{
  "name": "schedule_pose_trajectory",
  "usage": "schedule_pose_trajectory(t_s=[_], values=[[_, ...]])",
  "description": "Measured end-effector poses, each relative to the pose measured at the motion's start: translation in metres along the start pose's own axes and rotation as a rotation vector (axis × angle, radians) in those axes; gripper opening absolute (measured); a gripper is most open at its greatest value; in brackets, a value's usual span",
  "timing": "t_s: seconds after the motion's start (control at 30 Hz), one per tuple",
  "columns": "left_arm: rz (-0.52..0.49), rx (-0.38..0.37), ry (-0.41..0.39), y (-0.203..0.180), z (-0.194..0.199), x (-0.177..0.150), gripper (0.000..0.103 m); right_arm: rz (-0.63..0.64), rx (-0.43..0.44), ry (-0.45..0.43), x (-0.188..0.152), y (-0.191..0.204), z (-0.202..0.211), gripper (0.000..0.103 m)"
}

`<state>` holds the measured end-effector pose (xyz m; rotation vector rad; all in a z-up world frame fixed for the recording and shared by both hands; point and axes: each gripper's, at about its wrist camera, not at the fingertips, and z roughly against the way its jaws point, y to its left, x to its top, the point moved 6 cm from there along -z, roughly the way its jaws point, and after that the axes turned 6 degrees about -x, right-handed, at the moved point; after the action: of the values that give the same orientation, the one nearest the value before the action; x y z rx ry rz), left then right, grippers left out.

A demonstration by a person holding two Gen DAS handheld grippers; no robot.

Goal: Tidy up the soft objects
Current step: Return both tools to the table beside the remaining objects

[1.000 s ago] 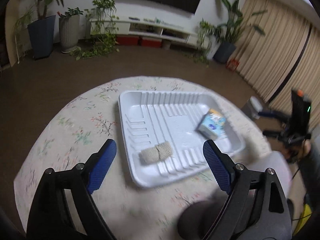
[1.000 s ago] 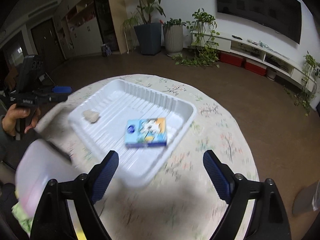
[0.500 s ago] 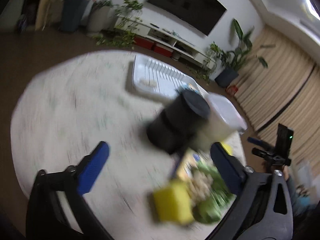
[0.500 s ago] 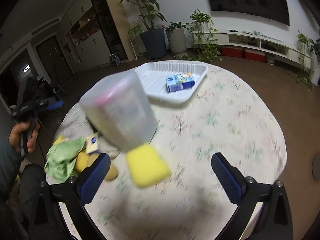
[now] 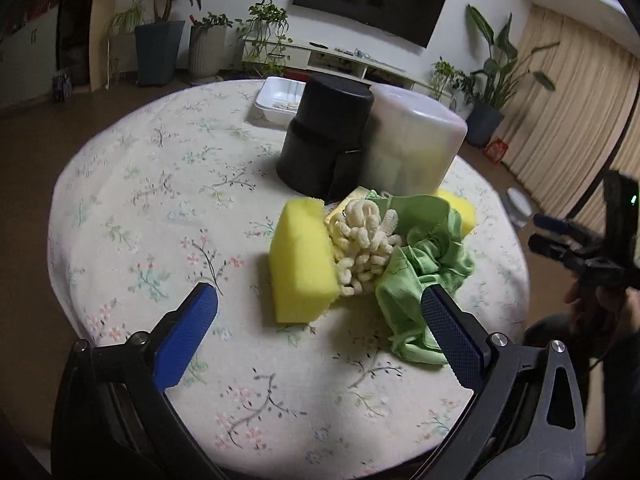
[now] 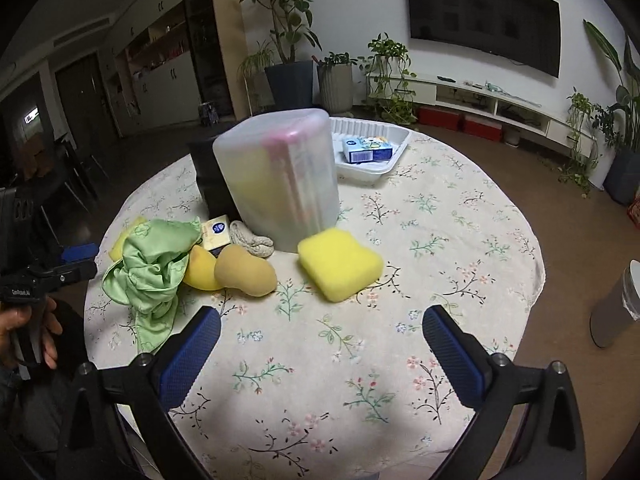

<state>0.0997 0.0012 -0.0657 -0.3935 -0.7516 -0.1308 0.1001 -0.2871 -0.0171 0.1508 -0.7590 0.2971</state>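
Observation:
A pile of soft things lies on the flowered tablecloth: a yellow sponge (image 5: pixel 300 264), a cream chenille cloth (image 5: pixel 364 248) and a crumpled green cloth (image 5: pixel 424 264). My left gripper (image 5: pixel 318 304) hangs open just short of that sponge, touching nothing. From the right wrist I see another yellow sponge (image 6: pixel 340 262), a tan gourd-shaped sponge (image 6: pixel 244 270) and the green cloth (image 6: pixel 152 264). My right gripper (image 6: pixel 320 320) is open and empty, a little short of them. The white tray (image 6: pixel 360 174) at the far side holds a blue tissue pack (image 6: pixel 366 149).
A black container (image 5: pixel 324 140) and a translucent lidded container (image 6: pixel 280 184) stand between the pile and the tray. A small packet (image 6: pixel 216 232) and a knitted beige piece (image 6: pixel 252 240) lie at their foot. A bin (image 6: pixel 616 304) stands on the floor at right.
Both grippers have drawn back from the tray to the near side of the table and opened wider. The pile of soft things and the two containers have come into view.

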Motion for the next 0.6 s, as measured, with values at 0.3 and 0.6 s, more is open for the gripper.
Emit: schedule_pose_trajectory(t_s=[0.3, 0.6], values=[[-0.043, 0.113, -0.049, 0.013, -0.003, 0.008, 0.103, 0.025, -0.075, -0.004, 0.004, -0.001, -0.022, 0.103], [0.036, 0.124, 0.093, 0.02, -0.021, -0.003, 0.103, 0.066, -0.079, -0.013, 0.016, -0.001, -0.031, 0.103]])
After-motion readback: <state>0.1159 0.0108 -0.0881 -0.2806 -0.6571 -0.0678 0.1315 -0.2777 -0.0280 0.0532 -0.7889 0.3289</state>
